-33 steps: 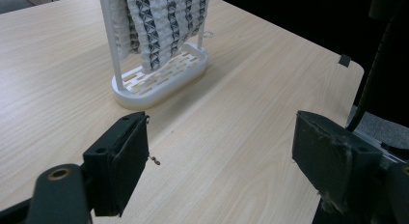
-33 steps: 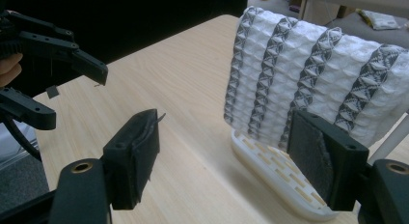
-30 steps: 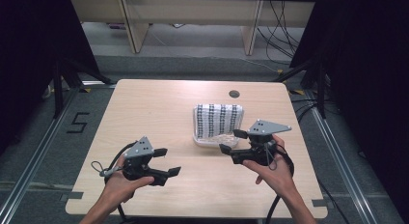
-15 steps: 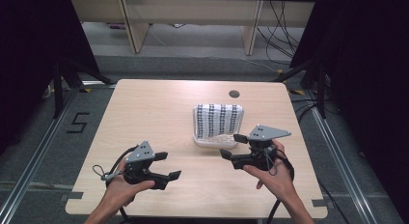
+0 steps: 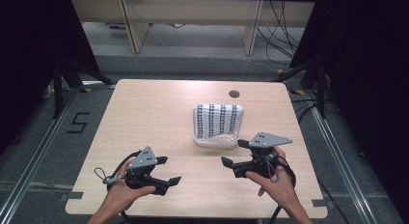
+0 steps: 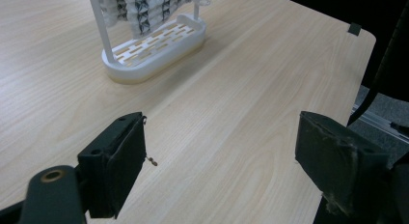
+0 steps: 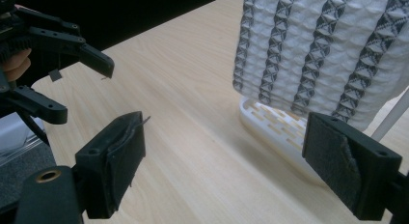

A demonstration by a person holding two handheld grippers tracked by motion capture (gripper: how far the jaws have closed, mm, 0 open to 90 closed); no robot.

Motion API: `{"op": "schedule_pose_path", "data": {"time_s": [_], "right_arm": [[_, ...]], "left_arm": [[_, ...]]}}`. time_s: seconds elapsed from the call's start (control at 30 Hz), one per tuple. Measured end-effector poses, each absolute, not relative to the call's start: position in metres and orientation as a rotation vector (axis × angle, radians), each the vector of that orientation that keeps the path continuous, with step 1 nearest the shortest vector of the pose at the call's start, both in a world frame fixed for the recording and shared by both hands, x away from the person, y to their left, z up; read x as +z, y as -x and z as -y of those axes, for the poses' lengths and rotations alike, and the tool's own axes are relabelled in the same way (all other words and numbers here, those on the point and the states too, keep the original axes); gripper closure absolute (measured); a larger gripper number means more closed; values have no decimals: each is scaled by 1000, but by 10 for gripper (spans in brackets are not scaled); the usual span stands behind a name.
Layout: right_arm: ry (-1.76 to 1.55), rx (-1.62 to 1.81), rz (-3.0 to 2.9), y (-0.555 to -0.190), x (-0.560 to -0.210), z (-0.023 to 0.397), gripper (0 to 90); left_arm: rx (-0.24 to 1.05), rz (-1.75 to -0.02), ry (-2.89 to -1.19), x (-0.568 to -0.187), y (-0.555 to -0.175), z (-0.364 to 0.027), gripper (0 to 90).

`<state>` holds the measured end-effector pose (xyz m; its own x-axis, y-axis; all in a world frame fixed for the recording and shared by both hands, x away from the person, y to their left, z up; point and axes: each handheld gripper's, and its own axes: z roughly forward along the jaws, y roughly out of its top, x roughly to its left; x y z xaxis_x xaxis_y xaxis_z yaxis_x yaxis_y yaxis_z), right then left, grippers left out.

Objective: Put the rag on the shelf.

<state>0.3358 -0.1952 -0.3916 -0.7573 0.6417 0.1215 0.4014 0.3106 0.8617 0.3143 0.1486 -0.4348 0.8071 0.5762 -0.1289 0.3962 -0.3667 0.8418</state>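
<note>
The right gripper (image 5: 235, 153) has drawn back from the patterned cloth (image 5: 219, 119) toward the tabletop's (image 5: 154, 108) near edge, its jaws just opened wide with nothing between them, so the draping appears finished. The left gripper (image 5: 168, 170) hangs open and empty. The soft, waffle-textured black-and-white cloth drapes over a white slotted plastic rack (image 6: 154, 45) right of the tabletop's centre.

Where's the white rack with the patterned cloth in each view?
High view: white rack right of table centre, just beyond the right gripper.
Left gripper view: rack top, left of centre.
Right gripper view: rack at right, under the cloth.
Shared landmark: the rack's slotted base.
</note>
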Motion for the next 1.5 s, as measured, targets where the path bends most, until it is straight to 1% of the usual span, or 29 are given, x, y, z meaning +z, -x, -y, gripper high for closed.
{"op": "schedule_pose_path", "data": {"time_s": [0.07, 0.1, 0.17, 0.77, 0.83, 0.97, 1.1, 1.33, 1.37, 1.4, 1.5], "right_arm": [[-987, 1425, -2334, -332, -392, 196, 163], [-944, 1424, -2323, -333, -393, 198, 163], [-990, 1424, -2331, -329, -395, 199, 164], [-971, 1443, -2347, -320, -411, 201, 167], [-1021, 1436, -2344, -316, -412, 201, 166], [-974, 1443, -2347, -317, -417, 202, 167], [-1010, 1441, -2366, -312, -425, 202, 167], [-1061, 1415, -2383, -307, -434, 204, 169], [-1005, 1419, -2379, -309, -436, 205, 170], [-1040, 1407, -2389, -307, -437, 205, 170], [-999, 1390, -2389, -306, -442, 206, 170]], "left_arm": [[229, -731, -2006, -437, -313, -148, 177], [224, -722, -2007, -438, -313, -148, 176], [228, -729, -2009, -440, -312, -148, 176], [213, -743, -2012, -453, -302, -152, 176], [223, -743, -2011, -454, -300, -152, 176], [208, -731, -2011, -457, -298, -152, 176], [201, -739, -2010, -463, -295, -151, 176], [219, -750, -2031, -471, -292, -154, 176], [220, -758, -2029, -472, -291, -154, 176], [227, -759, -2025, -474, -290, -155, 176], [243, -760, -2037, -478, -288, -156, 176]]}}
